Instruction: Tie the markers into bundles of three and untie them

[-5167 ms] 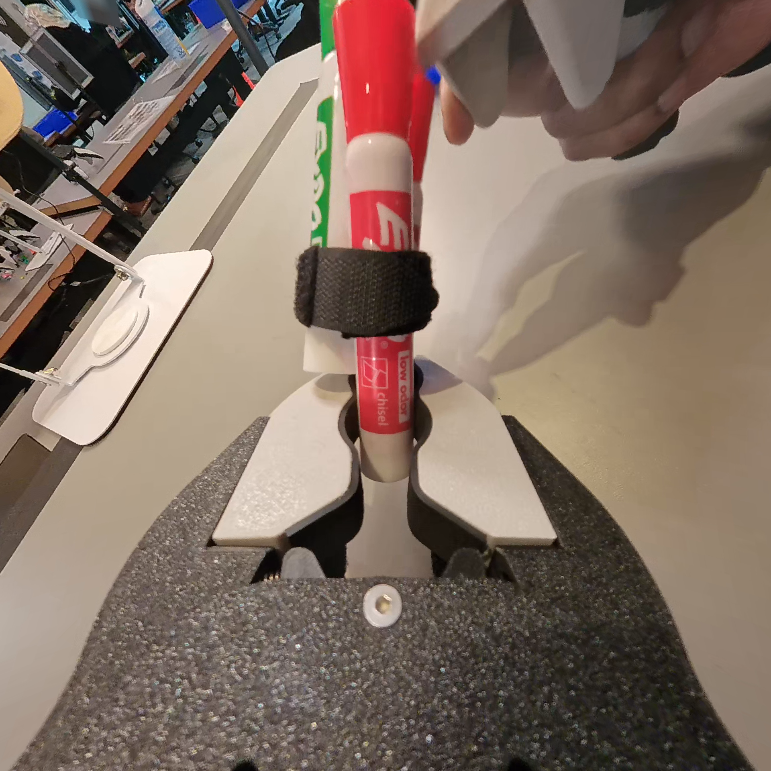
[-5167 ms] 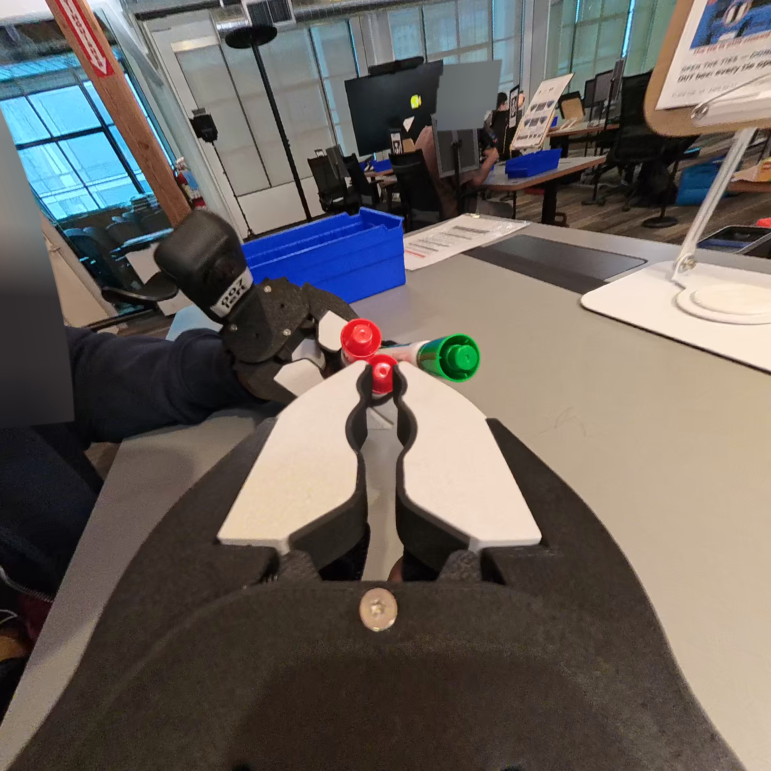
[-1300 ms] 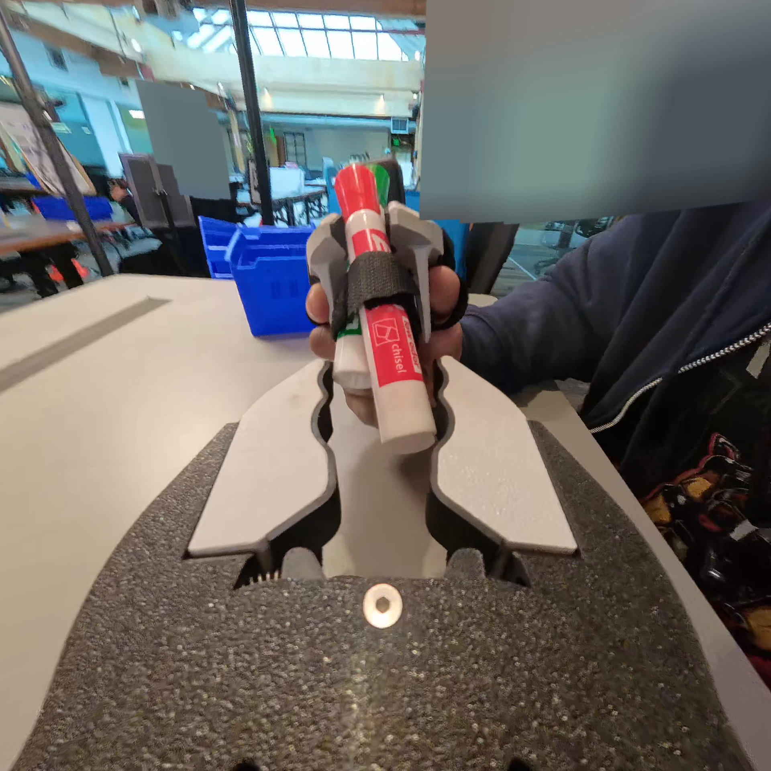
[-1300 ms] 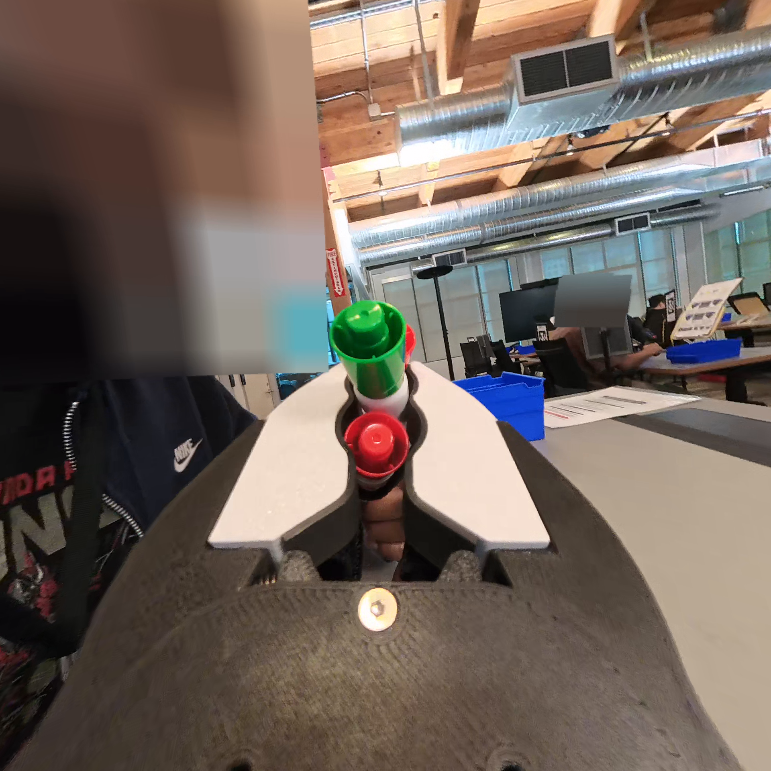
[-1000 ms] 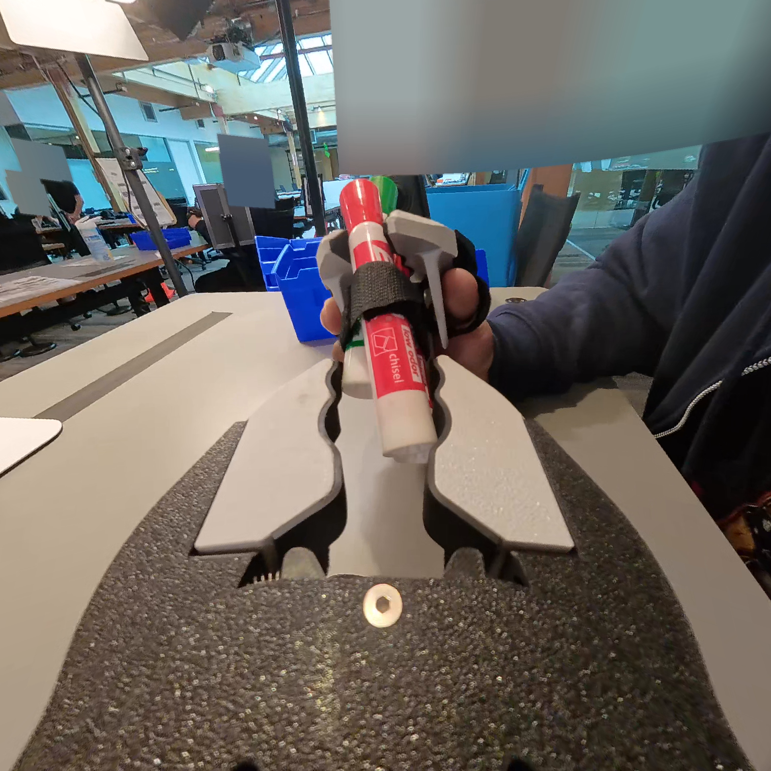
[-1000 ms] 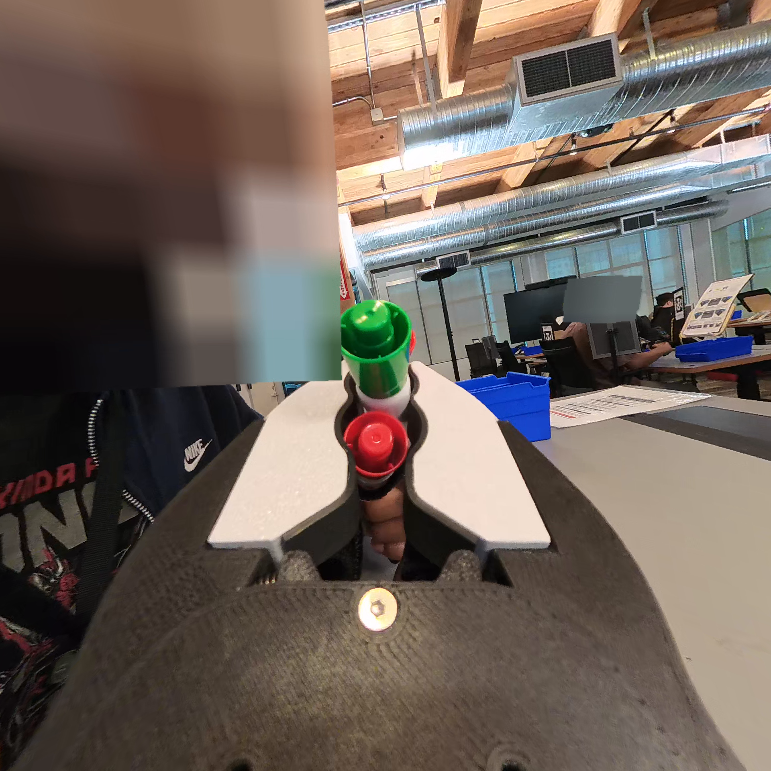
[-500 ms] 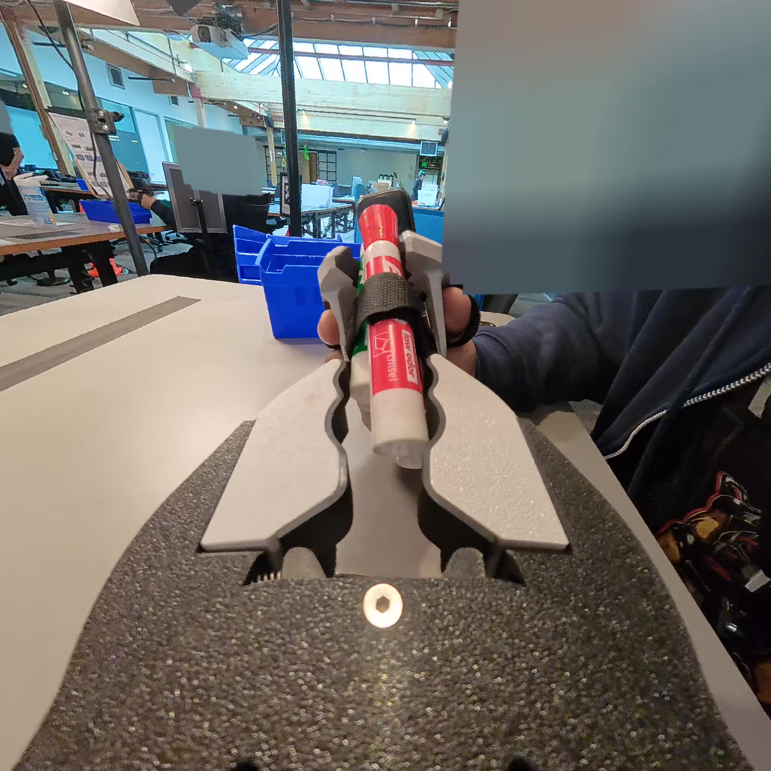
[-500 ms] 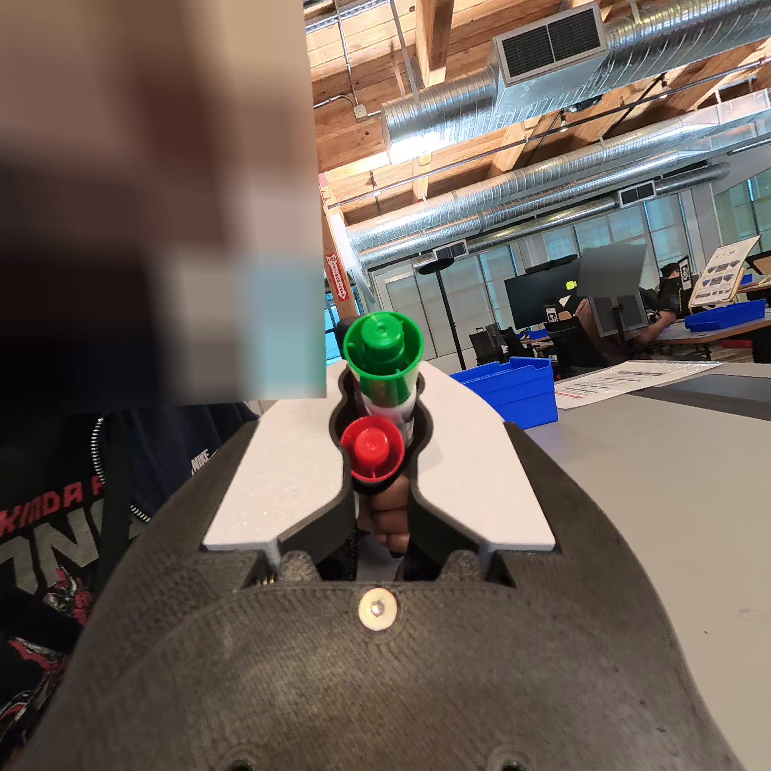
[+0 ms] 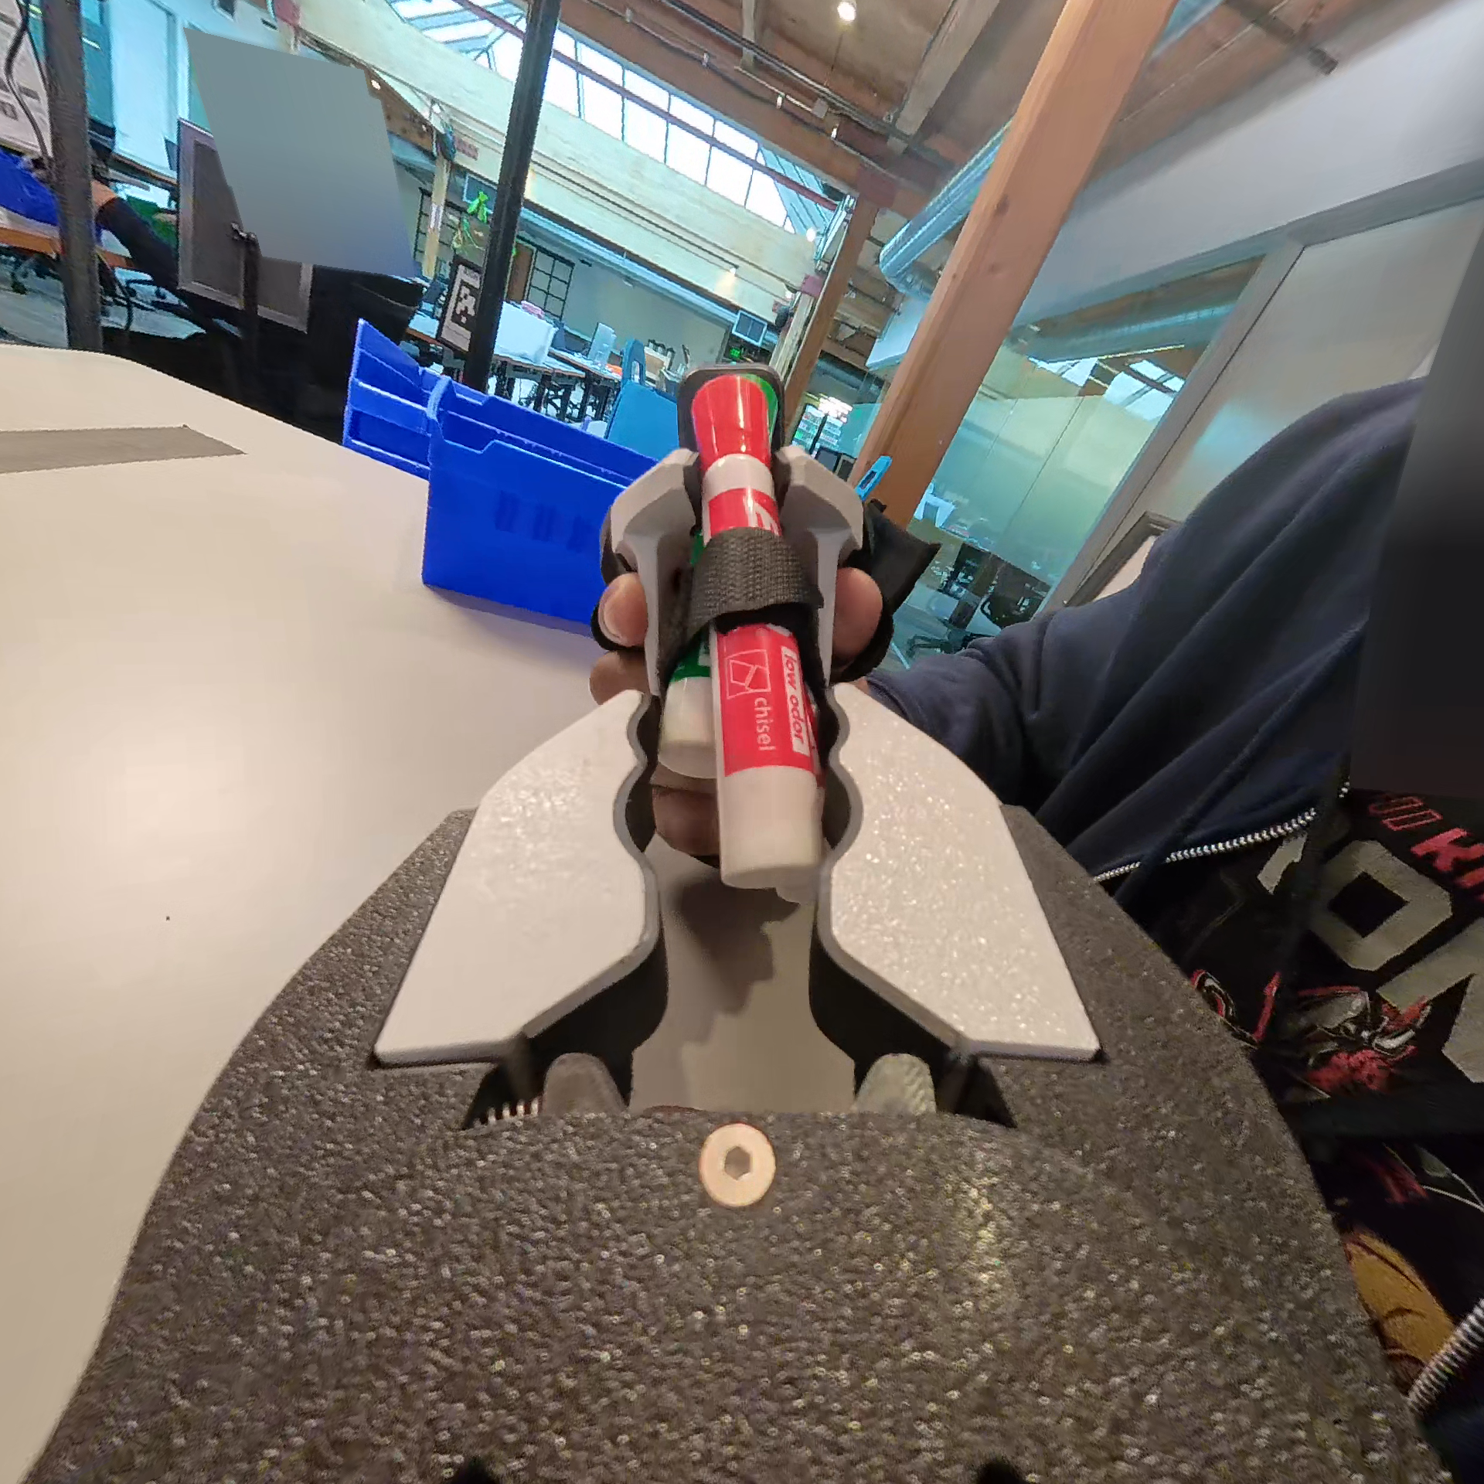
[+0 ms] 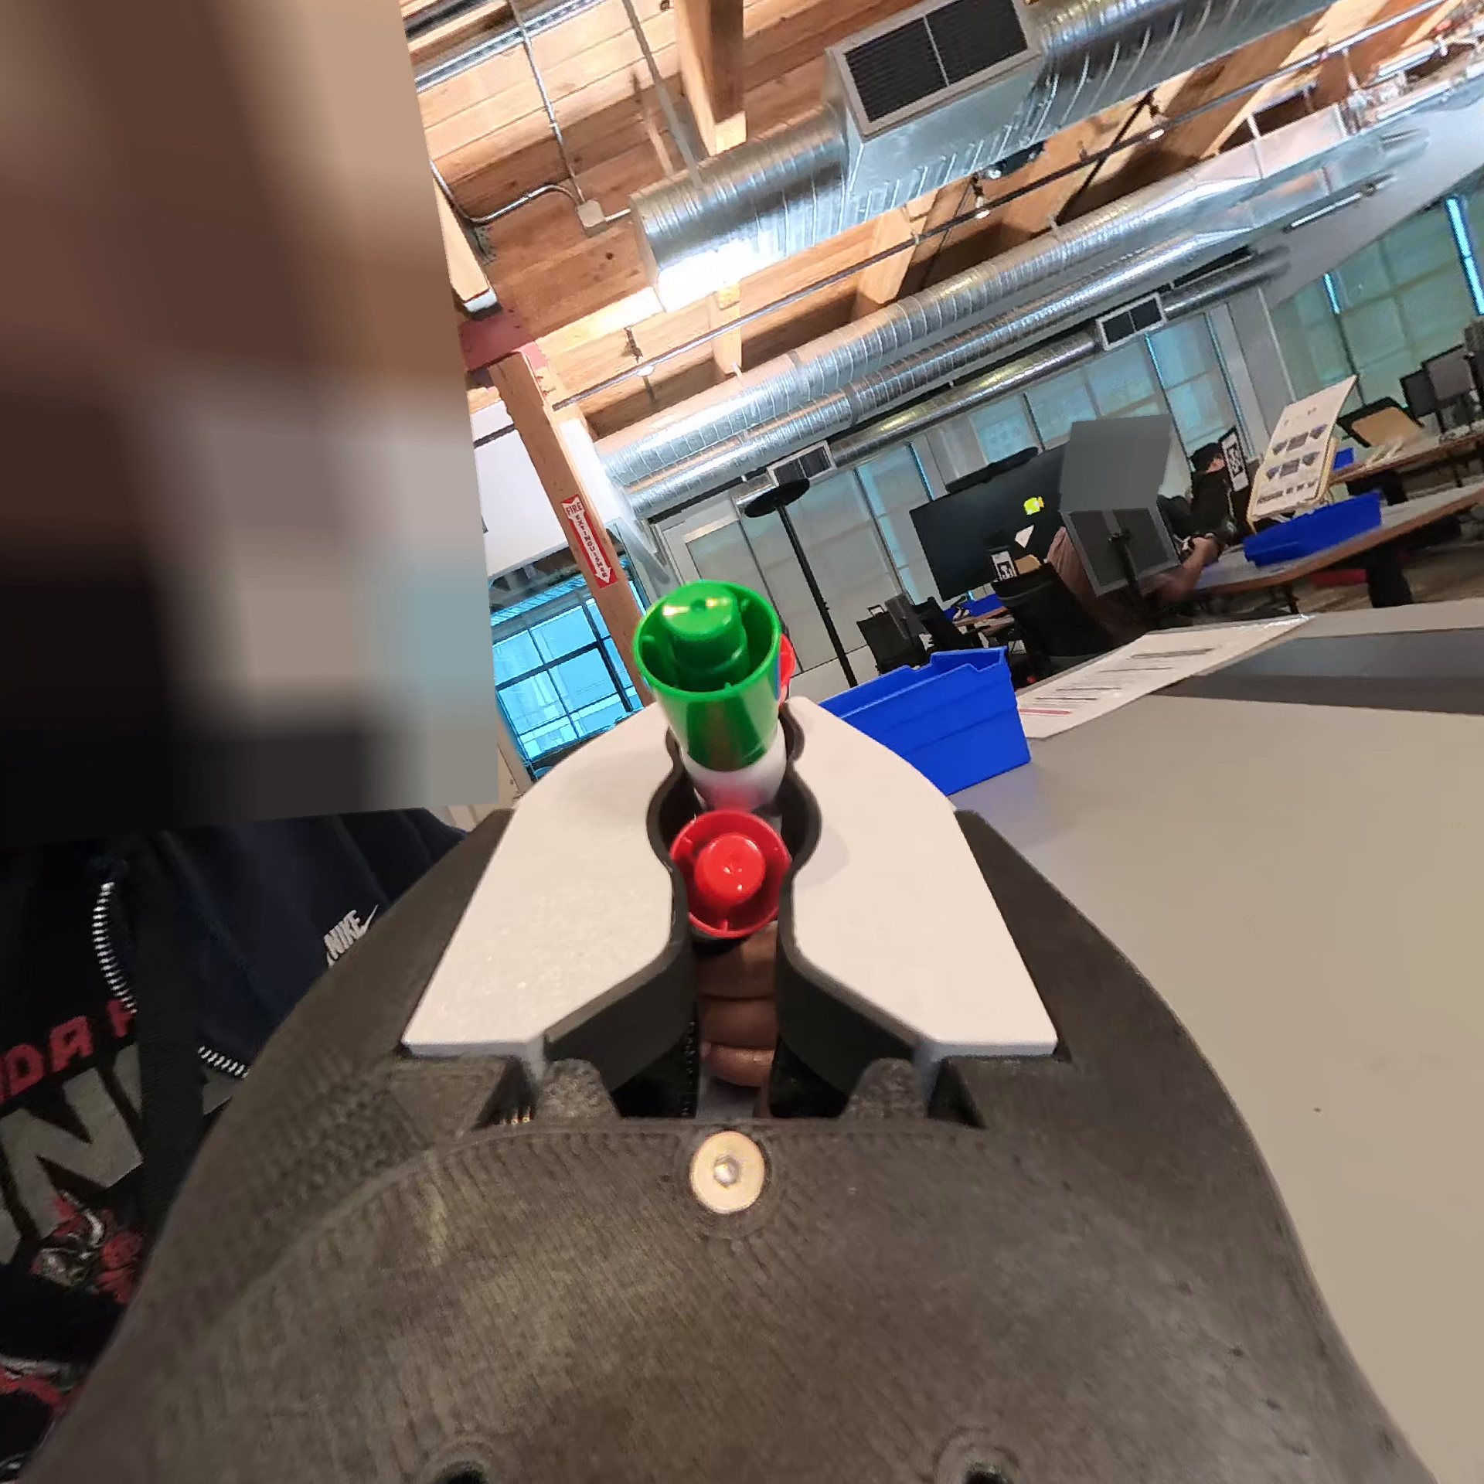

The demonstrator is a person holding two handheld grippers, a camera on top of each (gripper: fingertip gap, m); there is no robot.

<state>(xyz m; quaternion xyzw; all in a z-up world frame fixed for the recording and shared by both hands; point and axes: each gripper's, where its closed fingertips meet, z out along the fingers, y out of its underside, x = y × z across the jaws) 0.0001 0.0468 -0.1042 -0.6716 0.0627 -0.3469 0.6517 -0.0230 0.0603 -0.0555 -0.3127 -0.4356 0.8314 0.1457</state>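
A bundle of three markers, two red and one green, is wrapped in a black hook-and-loop strap. My right gripper is shut on the bundle near its caps and holds it in the air above the table. In the right wrist view the green cap and a red cap stick out between the right gripper's fingers. My left gripper is open, with a finger on each side of the bundle's white lower end.
Blue bins stand on the grey table behind the bundle and also show in the right wrist view. A paper sheet lies farther right. The person's dark hoodie is close on the right. The tips of one gripper are about 5 centimeters away from the tips of the other.
Five seconds ago my left gripper held the bundle and the right closed on its caps. Now the right holds it and the left has let go. In the last second both views tilted slightly.
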